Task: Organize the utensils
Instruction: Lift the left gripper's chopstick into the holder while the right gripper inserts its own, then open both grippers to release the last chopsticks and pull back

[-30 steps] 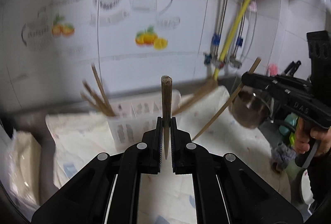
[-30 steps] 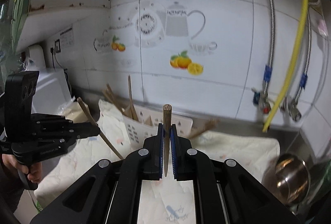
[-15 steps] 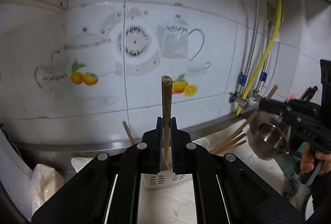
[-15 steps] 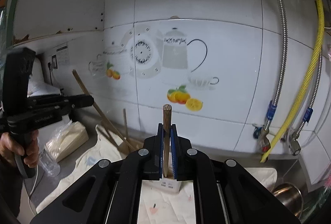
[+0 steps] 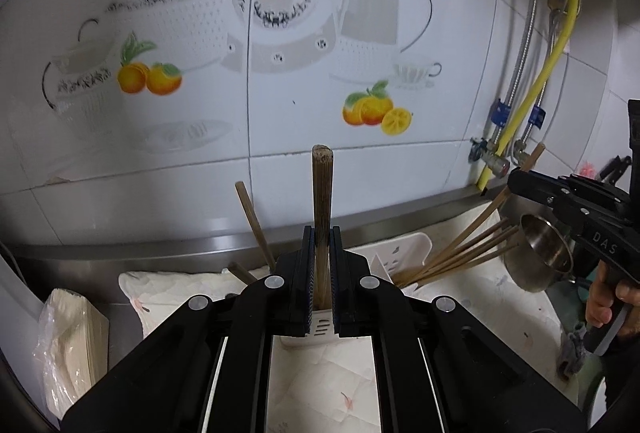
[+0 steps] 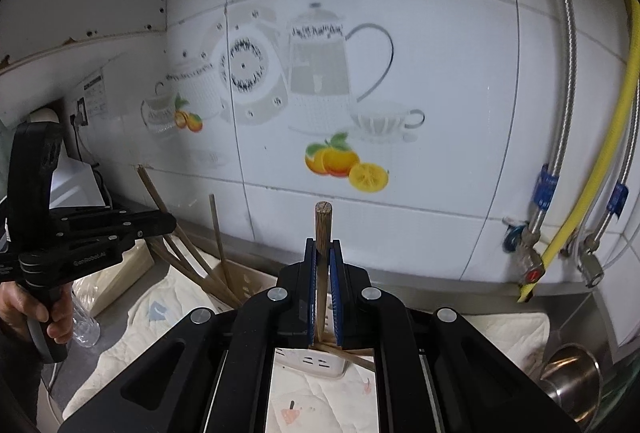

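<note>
The left gripper (image 5: 321, 281) is clamped on 1 upright wooden chopstick (image 5: 322, 201), poised above the white slotted utensil holder (image 5: 404, 253) on a pale cloth (image 5: 320, 385). The right gripper (image 6: 323, 293) likewise pinches 1 chopstick (image 6: 322, 229) upright over the holder (image 6: 316, 361). Several more chopsticks (image 5: 460, 249) lean in the holder. 1 steel cup (image 5: 540, 253) sits nearby.

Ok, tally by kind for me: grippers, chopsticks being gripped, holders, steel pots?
Grippers: 2 (left gripper, right gripper)
Gripped chopsticks: 2 (left chopstick, right chopstick)
White holder: 1
Steel pot: 1
Total: 6, leaving out the loose chopsticks in the holder, too overlapped to count.
</note>
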`<action>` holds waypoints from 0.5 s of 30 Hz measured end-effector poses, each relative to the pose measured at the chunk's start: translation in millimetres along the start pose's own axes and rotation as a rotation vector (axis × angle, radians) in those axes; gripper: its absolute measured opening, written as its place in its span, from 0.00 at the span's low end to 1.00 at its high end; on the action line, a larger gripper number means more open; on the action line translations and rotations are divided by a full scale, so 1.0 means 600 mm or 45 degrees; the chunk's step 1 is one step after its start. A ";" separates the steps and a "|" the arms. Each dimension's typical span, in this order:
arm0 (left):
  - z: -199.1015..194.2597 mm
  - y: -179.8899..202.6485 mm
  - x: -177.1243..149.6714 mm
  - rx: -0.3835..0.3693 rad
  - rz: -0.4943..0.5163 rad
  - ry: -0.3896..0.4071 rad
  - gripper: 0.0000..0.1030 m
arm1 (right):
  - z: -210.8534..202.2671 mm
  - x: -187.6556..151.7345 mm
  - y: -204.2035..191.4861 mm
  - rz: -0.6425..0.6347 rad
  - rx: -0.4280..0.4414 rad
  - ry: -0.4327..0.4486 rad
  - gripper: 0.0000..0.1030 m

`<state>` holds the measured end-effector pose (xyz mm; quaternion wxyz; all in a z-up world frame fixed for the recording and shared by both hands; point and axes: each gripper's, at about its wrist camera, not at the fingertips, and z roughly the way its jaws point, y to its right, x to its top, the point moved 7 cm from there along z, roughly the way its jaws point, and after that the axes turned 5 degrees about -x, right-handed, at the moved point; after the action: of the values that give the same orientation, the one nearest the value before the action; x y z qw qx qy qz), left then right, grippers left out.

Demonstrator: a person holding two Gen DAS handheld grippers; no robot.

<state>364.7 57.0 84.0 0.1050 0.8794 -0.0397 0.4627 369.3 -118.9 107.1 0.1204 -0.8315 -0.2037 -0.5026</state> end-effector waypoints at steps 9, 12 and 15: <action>0.019 0.002 -0.017 0.002 0.000 -0.046 0.06 | 0.029 -0.027 -0.010 -0.005 0.016 -0.057 0.06; 0.022 0.002 -0.019 0.001 -0.002 -0.054 0.06 | 0.036 -0.033 -0.009 -0.002 0.013 -0.070 0.06; 0.023 0.002 -0.021 0.005 -0.004 -0.058 0.06 | 0.039 -0.035 -0.008 0.003 0.010 -0.077 0.06</action>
<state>368.1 52.3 66.3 0.1030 0.8900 -0.0397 0.4424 376.8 -110.1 77.7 0.1180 -0.8460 -0.2084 -0.4763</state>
